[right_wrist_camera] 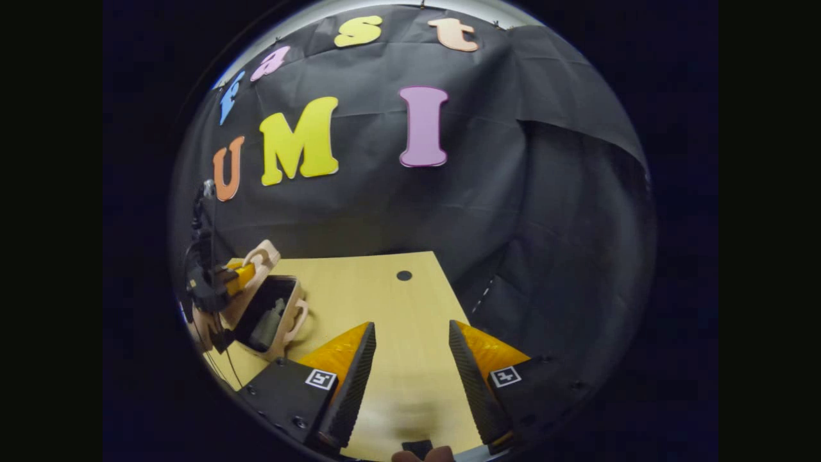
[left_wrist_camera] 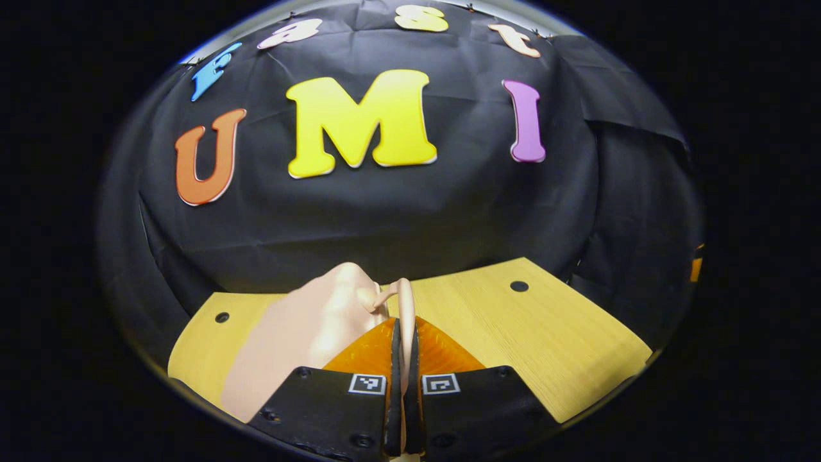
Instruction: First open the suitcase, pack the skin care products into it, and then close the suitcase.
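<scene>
The suitcase [right_wrist_camera: 266, 308], a small pale-pink case, stood at the far left of the wooden table [right_wrist_camera: 385, 308] as seen from the right gripper, well off to that gripper's left and ahead of it, its lid [left_wrist_camera: 308, 333] raised and its dark inside open to view. Something upright sat inside the case, likely one of the skin care products, though it was too dim to tell. In the left gripper view the lid rose just left of the fingers, and its handle [left_wrist_camera: 403, 301] ran straight up between them.

The left gripper [left_wrist_camera: 404, 359] was clamped tight on that thin handle, so it alone seemed to carry the lid's weight. If the handle slid out of the pinch, I judged the lid would drop and slam on the contents, or jolt the light case along the table. Pulling sideways might tip the whole case.

The right gripper [right_wrist_camera: 407, 366] hung with its fingers spread apart over bare table, holding nothing, too far off to steady the case.
</scene>
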Demonstrator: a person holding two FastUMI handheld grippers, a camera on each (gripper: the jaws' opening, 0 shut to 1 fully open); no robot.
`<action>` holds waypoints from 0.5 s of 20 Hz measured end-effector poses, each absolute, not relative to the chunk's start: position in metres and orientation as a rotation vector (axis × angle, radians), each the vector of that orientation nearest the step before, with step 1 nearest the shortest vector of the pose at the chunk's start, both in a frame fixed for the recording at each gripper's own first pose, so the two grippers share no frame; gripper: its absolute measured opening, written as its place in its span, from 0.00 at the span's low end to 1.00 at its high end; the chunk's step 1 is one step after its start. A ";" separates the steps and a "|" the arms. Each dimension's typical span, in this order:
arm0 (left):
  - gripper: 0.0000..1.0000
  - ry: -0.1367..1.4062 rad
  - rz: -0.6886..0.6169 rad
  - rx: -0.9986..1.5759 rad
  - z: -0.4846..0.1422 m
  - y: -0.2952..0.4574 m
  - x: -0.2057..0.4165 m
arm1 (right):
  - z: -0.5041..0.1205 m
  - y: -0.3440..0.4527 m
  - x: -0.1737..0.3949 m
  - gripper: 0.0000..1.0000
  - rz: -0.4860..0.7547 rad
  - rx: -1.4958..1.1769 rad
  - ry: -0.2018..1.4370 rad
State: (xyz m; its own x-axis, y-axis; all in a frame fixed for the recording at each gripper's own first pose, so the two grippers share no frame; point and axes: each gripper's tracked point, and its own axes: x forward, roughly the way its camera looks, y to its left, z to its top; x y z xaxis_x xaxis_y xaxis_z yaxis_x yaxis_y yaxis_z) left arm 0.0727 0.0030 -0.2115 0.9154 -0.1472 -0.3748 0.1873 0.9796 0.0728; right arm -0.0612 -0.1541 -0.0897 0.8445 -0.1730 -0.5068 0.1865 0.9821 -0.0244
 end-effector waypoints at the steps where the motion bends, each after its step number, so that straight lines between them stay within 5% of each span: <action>1: 0.07 0.400 -0.169 0.108 -0.226 -0.005 0.071 | -0.092 -0.163 -0.065 0.69 -0.205 0.019 0.537; 10: 0.07 0.472 -0.133 0.203 -0.304 -0.041 0.077 | -0.122 -0.223 -0.093 0.69 -0.296 0.007 0.607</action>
